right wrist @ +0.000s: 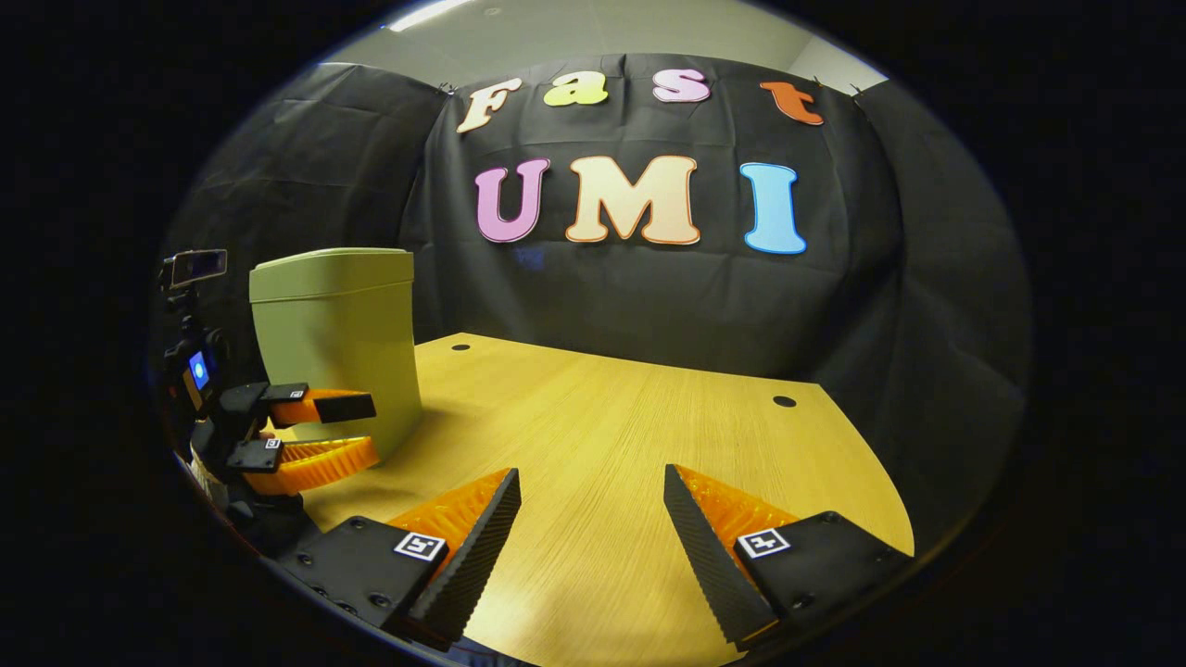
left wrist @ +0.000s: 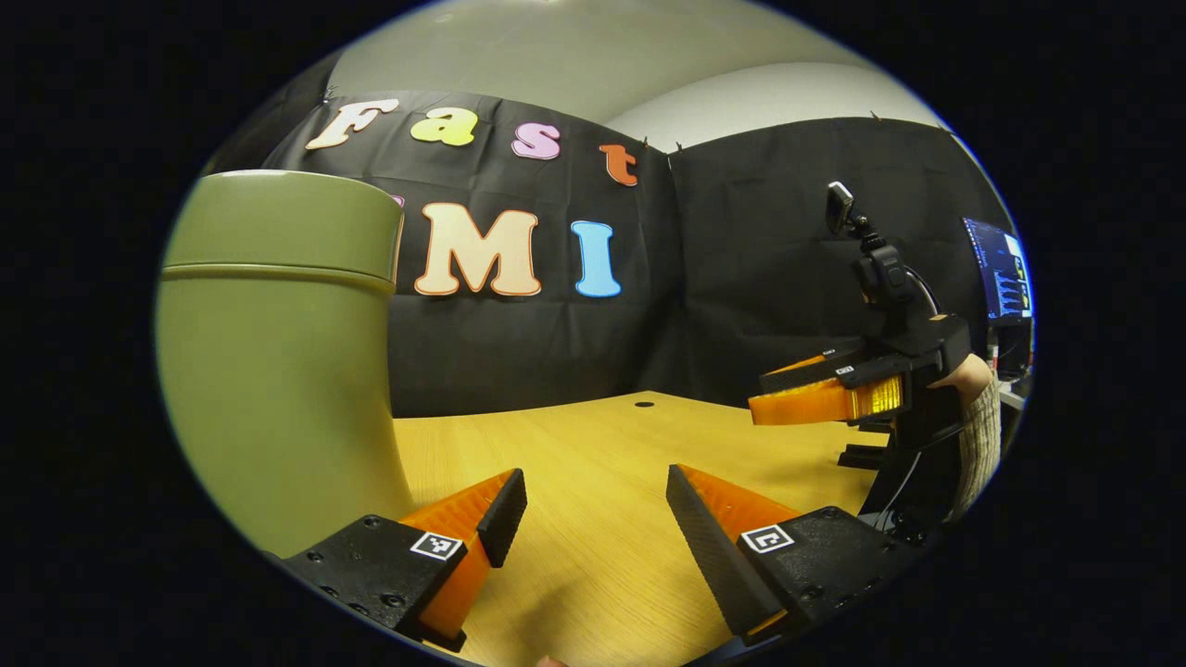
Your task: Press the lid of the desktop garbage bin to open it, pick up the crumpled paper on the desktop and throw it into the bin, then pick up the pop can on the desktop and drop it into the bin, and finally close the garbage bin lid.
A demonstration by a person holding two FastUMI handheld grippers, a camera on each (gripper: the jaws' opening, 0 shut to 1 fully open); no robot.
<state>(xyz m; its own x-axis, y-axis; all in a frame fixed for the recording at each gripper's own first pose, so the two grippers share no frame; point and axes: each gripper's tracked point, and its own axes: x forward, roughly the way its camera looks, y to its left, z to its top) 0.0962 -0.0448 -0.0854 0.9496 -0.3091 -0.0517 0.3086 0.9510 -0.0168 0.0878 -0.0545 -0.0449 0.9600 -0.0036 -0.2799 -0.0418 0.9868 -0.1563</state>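
Apparently bin (right wrist: 338,338) lid shut, grippers open

1. Left hand-held gripper (left wrist: 593,519): black screwed finger mounts, each carrying a square black-and-white marker tag.
2. Right hand-held gripper (left wrist: 815,394): black body, camera mast at 12 o'clock, black cable below.
3. Sleeve (left wrist: 980,435): ribbed knit, at 3 o'clock.
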